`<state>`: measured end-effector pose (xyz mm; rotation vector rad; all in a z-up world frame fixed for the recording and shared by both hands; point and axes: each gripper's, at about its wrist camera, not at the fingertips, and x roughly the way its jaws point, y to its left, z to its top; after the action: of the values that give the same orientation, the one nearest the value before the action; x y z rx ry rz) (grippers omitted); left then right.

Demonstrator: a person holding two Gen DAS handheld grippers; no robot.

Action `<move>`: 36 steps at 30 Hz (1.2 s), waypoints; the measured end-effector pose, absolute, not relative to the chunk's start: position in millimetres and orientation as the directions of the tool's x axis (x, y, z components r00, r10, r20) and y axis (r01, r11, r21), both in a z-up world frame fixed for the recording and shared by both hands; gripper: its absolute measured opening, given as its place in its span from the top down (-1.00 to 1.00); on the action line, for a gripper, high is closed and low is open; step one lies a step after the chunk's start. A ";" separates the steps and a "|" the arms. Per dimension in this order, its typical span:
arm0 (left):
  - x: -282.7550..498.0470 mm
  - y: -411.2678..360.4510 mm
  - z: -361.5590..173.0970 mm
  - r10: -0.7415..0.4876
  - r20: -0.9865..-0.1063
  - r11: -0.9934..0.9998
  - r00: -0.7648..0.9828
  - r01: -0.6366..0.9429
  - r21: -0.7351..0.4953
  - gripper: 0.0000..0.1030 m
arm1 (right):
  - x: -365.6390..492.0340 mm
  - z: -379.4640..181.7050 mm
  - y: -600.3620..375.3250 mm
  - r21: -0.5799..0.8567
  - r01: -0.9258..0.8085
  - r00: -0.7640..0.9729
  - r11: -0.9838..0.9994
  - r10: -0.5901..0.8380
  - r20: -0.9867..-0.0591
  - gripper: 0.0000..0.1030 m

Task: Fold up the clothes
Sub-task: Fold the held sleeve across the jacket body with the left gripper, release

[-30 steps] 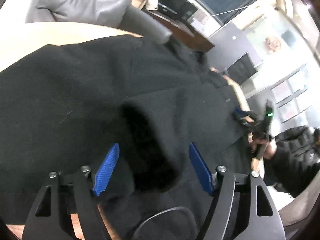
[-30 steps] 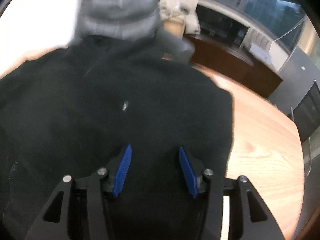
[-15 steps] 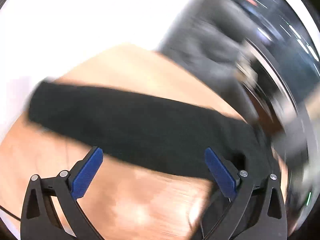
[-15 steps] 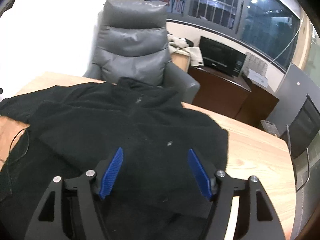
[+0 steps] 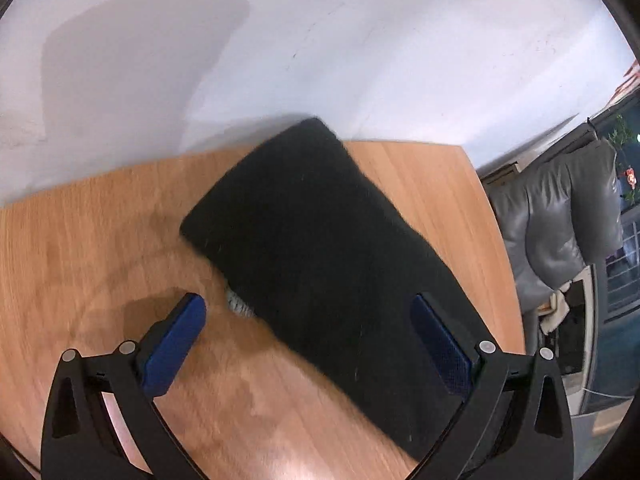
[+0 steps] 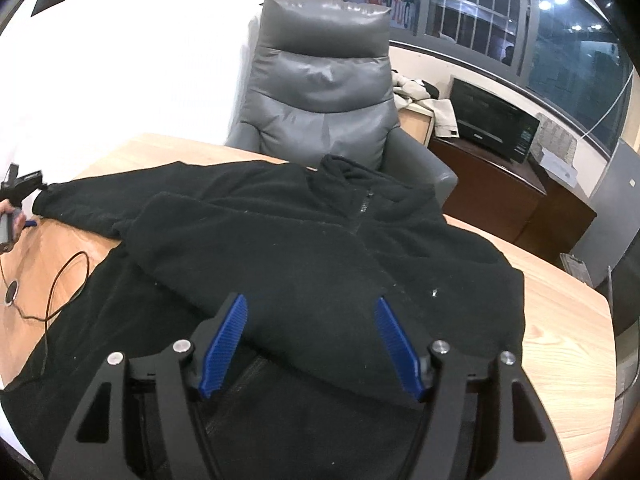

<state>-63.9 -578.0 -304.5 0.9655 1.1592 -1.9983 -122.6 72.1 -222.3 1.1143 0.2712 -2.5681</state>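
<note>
Wooden tabletop [image 6: 560, 320] carries a black fleece zip jacket [image 6: 320, 264] — both claws spread wide, holding nothing.

Right gripper [image 6: 310, 340] hovers over the jacket's folded-in sleeve, blue pads apart; grey leather armchair [image 6: 320, 92] stands beyond it, thin black cable [image 6: 60, 280] to its left. Left gripper [image 5: 316, 344] hangs above the extended black sleeve [image 5: 320, 248], which runs between its parted fingers — white wall [image 5: 320, 40] ahead.
</note>
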 end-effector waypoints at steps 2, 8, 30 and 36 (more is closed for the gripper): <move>-71.5 -575.9 -304.2 -0.199 -0.824 -0.441 -0.530 0.800 -0.408 -0.78 | -118.4 -223.5 71.6 -0.039 0.374 -0.635 -0.926 -0.225 -0.739 -0.37; -95.2 -562.9 -305.9 -0.238 -0.843 -0.492 -0.482 0.808 -0.323 0.72 | -107.4 -230.6 76.5 -0.022 0.377 -0.619 -0.926 -0.234 -0.750 -0.37; -171.1 -68.8 -150.8 0.358 -0.605 -0.887 -0.712 -0.058 -0.457 0.84 | -64.2 -146.4 182.8 0.182 0.258 -0.793 -0.949 -0.316 -0.522 -0.37; -148.6 67.1 -201.8 0.470 -0.654 -0.863 -0.593 -0.152 -0.482 0.84 | -69.6 -148.5 244.4 0.152 0.185 -0.799 -0.971 -0.239 -0.552 -0.38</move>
<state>-148.6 67.1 -201.8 1.4741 0.6825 -3.1009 -69.6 244.4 -148.5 0.8705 -0.1334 -2.7816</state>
